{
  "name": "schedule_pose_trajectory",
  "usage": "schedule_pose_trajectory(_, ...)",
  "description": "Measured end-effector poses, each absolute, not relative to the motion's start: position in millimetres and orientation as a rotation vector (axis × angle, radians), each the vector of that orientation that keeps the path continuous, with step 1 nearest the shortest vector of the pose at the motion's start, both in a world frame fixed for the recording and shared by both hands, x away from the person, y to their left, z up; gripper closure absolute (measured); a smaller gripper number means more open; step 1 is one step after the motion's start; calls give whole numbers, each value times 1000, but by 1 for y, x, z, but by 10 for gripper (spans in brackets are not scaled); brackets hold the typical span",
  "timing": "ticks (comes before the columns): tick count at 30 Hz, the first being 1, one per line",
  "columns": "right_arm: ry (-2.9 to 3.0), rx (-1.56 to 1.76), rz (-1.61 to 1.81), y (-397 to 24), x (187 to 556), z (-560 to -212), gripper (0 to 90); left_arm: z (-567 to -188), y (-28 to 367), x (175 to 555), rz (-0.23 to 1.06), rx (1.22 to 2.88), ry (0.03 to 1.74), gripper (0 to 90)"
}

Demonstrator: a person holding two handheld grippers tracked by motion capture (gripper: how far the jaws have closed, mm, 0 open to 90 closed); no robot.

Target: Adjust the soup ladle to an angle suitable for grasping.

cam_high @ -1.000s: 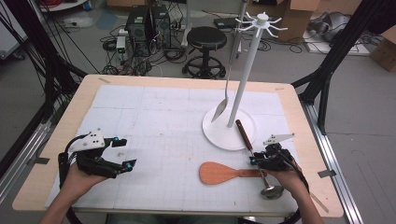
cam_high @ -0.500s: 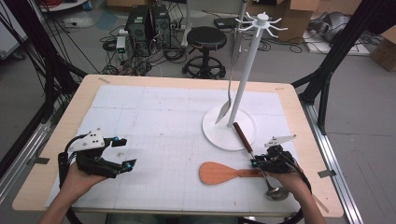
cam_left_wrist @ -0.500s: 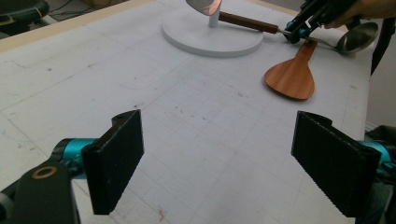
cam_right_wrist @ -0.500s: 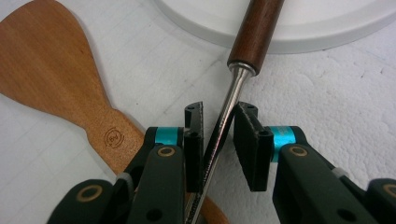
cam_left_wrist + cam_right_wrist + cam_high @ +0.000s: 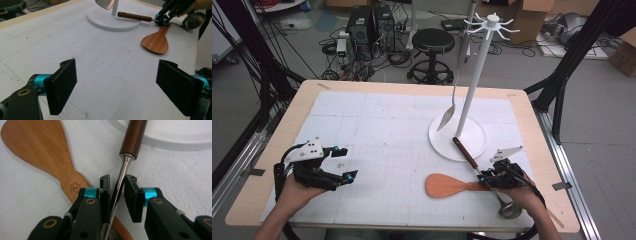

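Ladle (image 5: 492, 182) lies at the near right corner of the table (image 5: 272, 165), its dark wooden grip resting on the rim of the white stand base (image 5: 439, 142), its steel shaft running back toward the person and its bowl sitting just by the right hand. The right gripper (image 5: 117, 187) straddles that shaft: its jaws have just been closing and stand narrow, one pad against the steel and the other with a sliver of gap, so I judge the grip not yet firm. A thin, round, polished shaft could roll or slide out between the flat pads, and the heavy bowl at the far end could swing the ladle down once it lifts. The wooden spatula (image 5: 449, 185) lies directly under the shaft, crossing it, so pads that dip too low may pinch or drag its handle along. The left gripper (image 5: 329, 167) rests well apart at the near left, jaws wide and holding nothing. On the stand, the tall white pole (image 5: 474, 85) rises just beyond the grip, and a hanging steel spoon (image 5: 447, 117) dangles beside it, both close to any upward path.
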State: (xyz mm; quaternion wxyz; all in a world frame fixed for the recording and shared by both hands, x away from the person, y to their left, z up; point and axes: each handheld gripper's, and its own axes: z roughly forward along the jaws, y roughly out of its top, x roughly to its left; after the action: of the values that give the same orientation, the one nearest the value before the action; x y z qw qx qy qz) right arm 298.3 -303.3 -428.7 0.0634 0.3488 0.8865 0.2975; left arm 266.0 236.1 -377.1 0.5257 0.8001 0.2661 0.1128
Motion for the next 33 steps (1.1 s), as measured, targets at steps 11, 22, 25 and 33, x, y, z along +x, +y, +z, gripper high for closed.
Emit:
schedule_pose_trajectory(11, 2646, 1104, 905, -290, 315, -423, 644, -377, 236, 266, 267, 1912, 634, 176)
schedule_pose_trajectory(22, 2591, 1201, 904, -292, 321, -421, 542, -376, 237, 266, 271, 1908, 634, 176)
schedule_pose_trajectory(25, 2586, 1198, 899, -291, 323, -421, 547, -376, 237, 266, 272, 1909, 629, 176)
schedule_pose_trajectory(33, 2599, 1201, 894, -280, 332, -422, 588, -375, 237, 266, 269, 1909, 629, 176)
